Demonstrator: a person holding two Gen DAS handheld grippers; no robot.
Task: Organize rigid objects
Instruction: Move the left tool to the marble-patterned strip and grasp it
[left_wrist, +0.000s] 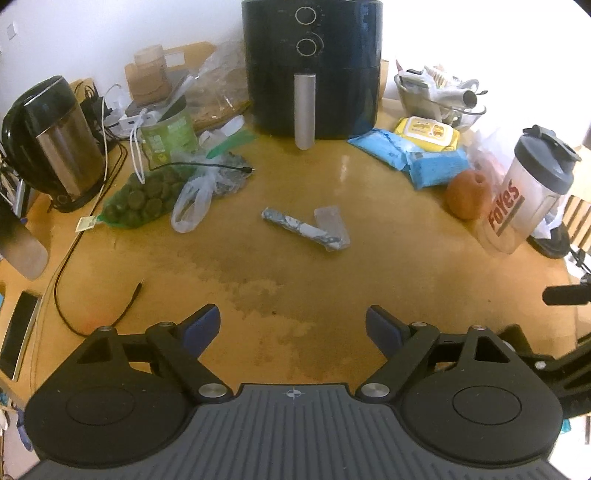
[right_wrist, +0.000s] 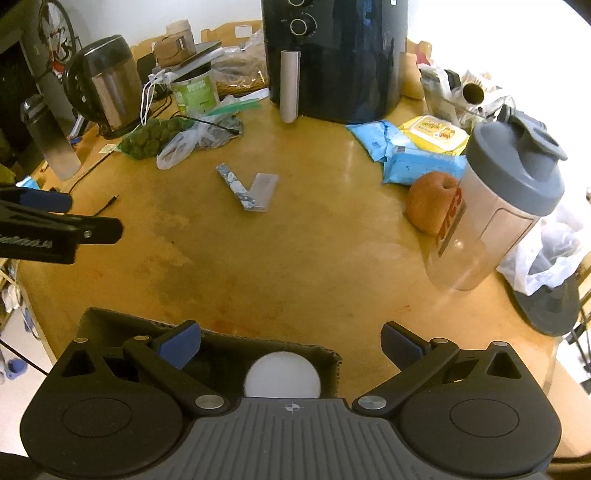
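Note:
A marbled grey-white stick (left_wrist: 299, 228) (right_wrist: 236, 187) lies mid-table across a small clear flat case (left_wrist: 331, 223) (right_wrist: 264, 192). My left gripper (left_wrist: 293, 328) hovers open over bare wood well short of them, nothing between its blue pads. My right gripper (right_wrist: 291, 347) is open too, above a dark cardboard box (right_wrist: 328, 354) at the near edge; a white round object (right_wrist: 282, 374) sits inside it. A clear shaker bottle (left_wrist: 532, 192) (right_wrist: 495, 210) with a grey lid stands at the right, an orange fruit (left_wrist: 468, 195) (right_wrist: 430, 203) beside it. The left gripper's finger (right_wrist: 59, 221) shows at the right view's left edge.
A black air fryer (left_wrist: 312, 66) (right_wrist: 336, 55) stands at the back, a kettle (left_wrist: 51, 140) (right_wrist: 107, 81) at back left. Bagged green items (left_wrist: 147, 199), a green tub (left_wrist: 168, 133), blue and yellow wipe packs (left_wrist: 424, 151), a glass bowl (left_wrist: 439, 96), cables (left_wrist: 122, 317) and a phone (left_wrist: 20, 332) ring the wooden table (left_wrist: 258, 280).

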